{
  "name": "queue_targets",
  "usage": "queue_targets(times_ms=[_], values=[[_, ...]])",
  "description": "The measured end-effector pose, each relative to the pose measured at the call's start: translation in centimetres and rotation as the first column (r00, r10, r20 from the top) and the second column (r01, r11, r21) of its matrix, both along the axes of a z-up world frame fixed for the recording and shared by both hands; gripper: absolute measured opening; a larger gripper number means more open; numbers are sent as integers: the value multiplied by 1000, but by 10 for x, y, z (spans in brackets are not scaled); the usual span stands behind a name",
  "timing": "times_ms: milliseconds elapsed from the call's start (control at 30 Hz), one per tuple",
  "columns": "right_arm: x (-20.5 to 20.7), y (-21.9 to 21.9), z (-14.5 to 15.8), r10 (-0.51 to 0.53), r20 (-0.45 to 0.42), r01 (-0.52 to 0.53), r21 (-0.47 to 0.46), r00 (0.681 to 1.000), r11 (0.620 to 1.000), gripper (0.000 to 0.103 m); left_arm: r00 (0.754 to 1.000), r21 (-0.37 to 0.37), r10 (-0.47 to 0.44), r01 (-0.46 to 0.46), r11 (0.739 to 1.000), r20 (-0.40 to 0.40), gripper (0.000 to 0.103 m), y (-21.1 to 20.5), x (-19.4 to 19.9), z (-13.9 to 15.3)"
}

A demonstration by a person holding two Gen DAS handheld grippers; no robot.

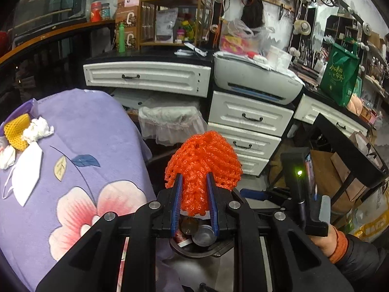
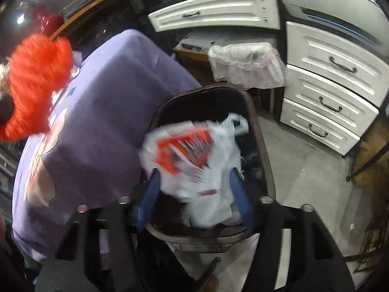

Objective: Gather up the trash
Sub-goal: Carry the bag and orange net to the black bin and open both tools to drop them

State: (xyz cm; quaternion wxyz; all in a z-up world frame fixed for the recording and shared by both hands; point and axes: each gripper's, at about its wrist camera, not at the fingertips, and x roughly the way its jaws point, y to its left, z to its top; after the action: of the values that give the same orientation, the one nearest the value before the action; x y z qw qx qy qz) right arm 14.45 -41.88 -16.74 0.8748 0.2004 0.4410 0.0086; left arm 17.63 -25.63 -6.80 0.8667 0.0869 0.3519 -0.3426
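Trash sorting beside a purple, flower-printed cover [image 1: 97, 131]: the left gripper [image 1: 194, 182] was clamped narrowly on an orange foam net [image 1: 204, 160], its blue pads [image 1: 176, 202] pressing both sides of the net's lower end, the bulk bulging out past the tips. Below it sat a dark bin [image 1: 194, 250], cans showing inside.

From the right wrist camera, the right gripper [image 2: 194, 180] stood wide over the same bin [image 2: 257, 131]. A white plastic bag with red print [image 2: 194, 160] hung blurred between the spread fingers [image 2: 152, 189], above the bin's mouth; whether either pad touched it could not be told. The net [image 2: 36, 82] appeared as an orange blur at the far left of that view.

More trash lay on the cover's far left: a yellow net [image 1: 17, 131], crumpled tissues [image 1: 39, 129] touching it, and a white mask [image 1: 26, 172] just beside. White drawers [image 1: 245, 119] and a printer [image 1: 257, 80] stood behind.
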Motion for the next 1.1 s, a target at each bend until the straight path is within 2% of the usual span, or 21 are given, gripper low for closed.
queue_targets(times_ms=[167,267,500,667,833,967,1067,1100], values=[[-19,-13,2,-54,1,54,-36,999,998,61,999,49,-27,29,998,-43,20,-17,4,-24],[-31,-22,8,-82,11,82,-78,997,994,66,997,91,-44,49,995,-61,20,-32,4,-40],[-62,-49,24,-168,55,172,-70,984,983,67,993,179,-65,82,980,-97,20,-60,10,-75],[-75,-59,31,-203,70,210,-98,977,973,67,991,217,-69,93,972,-117,20,-74,12,-92],[-80,-67,36,-228,80,235,-103,970,967,67,990,239,-70,98,966,-124,21,-83,15,-100],[-81,-69,39,-234,86,243,-118,968,963,69,987,224,-60,92,970,-147,23,-81,18,-104],[-81,-69,40,-239,87,248,-116,967,962,70,986,221,-59,93,971,-154,31,-81,18,-103],[-81,-69,41,-239,88,248,-114,967,962,70,986,218,-57,91,972,-156,36,-81,19,-102]])
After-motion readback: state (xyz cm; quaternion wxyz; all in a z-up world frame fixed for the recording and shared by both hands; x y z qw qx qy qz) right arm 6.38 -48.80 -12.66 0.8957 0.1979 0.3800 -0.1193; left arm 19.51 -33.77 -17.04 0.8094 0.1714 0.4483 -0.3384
